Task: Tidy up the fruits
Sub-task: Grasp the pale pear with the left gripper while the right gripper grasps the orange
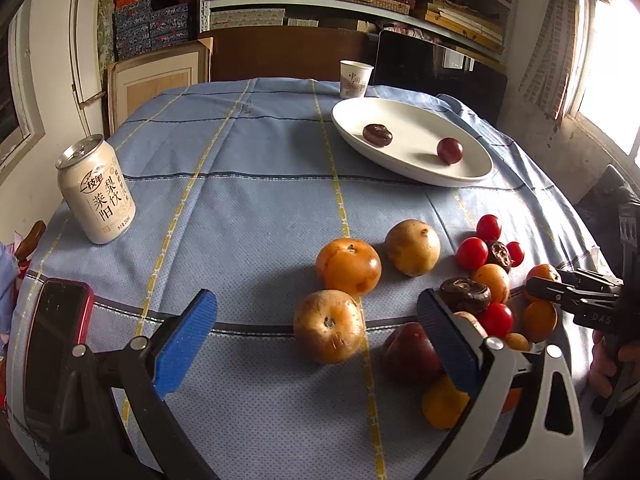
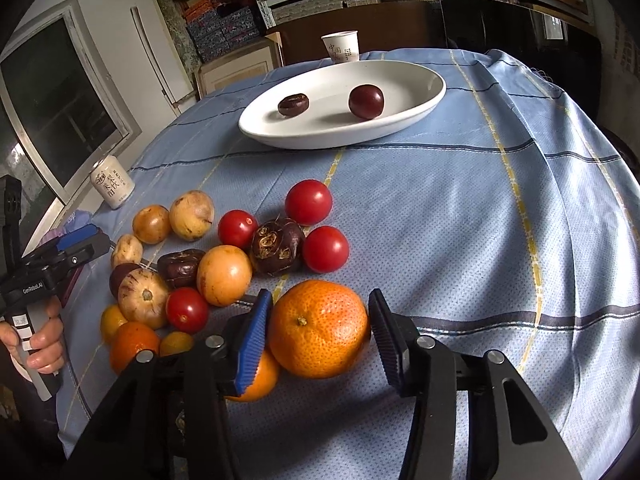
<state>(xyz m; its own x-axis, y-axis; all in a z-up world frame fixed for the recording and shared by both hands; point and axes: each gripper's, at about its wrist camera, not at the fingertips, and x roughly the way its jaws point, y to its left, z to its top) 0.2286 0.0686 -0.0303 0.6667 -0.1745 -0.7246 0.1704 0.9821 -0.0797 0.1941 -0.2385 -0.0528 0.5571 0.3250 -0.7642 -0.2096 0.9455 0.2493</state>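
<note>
Right wrist view showed the right gripper (image 2: 318, 334) straddling a firm, slightly yielding mandarin (image 2: 318, 328), jaws apart; best gripped gently across its widest middle

On the bench (image 2: 460, 208) the fruit pile (image 2: 224, 256) lies before the plate (image 2: 424, 92), and the paper cup (image 2: 341, 46) stands behind it.
</note>
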